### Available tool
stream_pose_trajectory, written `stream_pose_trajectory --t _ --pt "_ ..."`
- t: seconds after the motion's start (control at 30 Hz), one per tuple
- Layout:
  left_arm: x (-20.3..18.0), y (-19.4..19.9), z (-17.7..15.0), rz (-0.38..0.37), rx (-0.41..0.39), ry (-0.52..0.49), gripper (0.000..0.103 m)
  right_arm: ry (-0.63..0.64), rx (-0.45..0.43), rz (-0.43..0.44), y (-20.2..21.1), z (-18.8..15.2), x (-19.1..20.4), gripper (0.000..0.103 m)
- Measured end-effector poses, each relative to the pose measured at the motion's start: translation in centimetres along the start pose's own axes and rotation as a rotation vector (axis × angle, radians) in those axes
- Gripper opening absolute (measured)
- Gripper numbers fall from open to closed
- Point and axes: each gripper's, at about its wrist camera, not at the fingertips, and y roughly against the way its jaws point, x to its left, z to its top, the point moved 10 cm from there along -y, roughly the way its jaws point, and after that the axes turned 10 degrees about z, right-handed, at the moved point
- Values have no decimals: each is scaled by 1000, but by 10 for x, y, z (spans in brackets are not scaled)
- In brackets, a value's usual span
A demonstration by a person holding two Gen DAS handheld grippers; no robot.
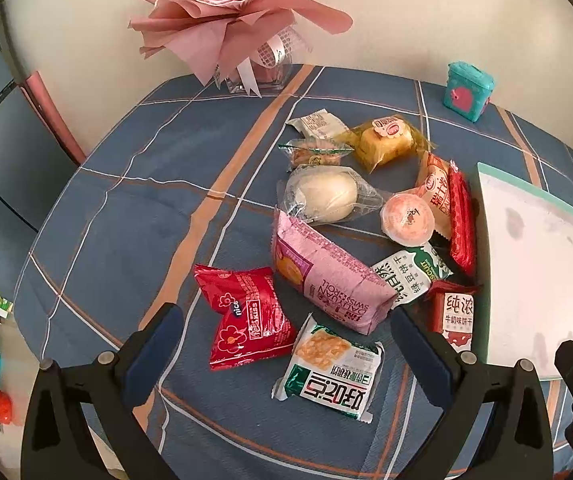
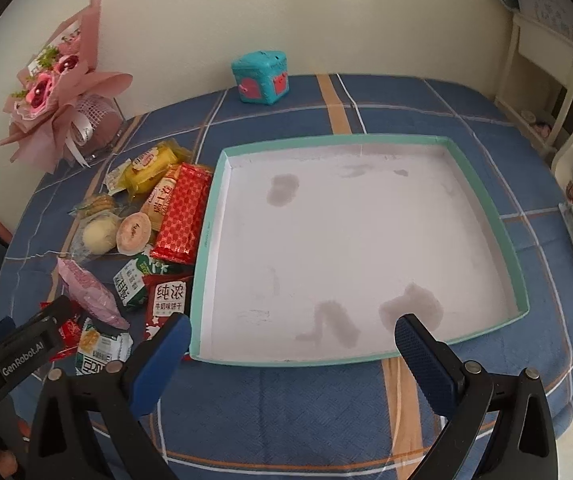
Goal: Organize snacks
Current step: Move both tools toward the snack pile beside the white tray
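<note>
Plaid tablecloth [image 1: 126, 208], red snack packet [image 1: 246, 316] between left fingers [image 1: 152, 354].

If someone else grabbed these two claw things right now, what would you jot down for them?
Left gripper: open, empty, hovering over the near snacks, a red packet and a green cracker packet.
Right gripper: open, empty, at the tray's near edge.
Tray: nothing in it, only some stains.
Snacks: all in a pile on the tablecloth, left of the tray.
Done: nothing moved into the tray yet.
Left: every snack. The near packets under the left gripper look like the easiest start.
</note>
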Motion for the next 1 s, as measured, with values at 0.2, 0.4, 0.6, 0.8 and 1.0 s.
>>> stream_pose_trajectory --t 0.2,0.4,0.6,0.8,1.0 --pt "3 0 0 3 3 -6 103 23 8 -5 0 1 3 103" --pt "3 2 1 -27 5 5 103 50 34 -2 -2 -3 7 103" --pt "7 0 1 -26 12 21 103 56 55 -8 -4 -6 7 103" --pt "10 -2 1 -33 20 35 103 35 70 -6 -5 -8 5 103" --pt "14 -4 0 -39 37 63 103 41 78 -5 -6 -9 8 103"
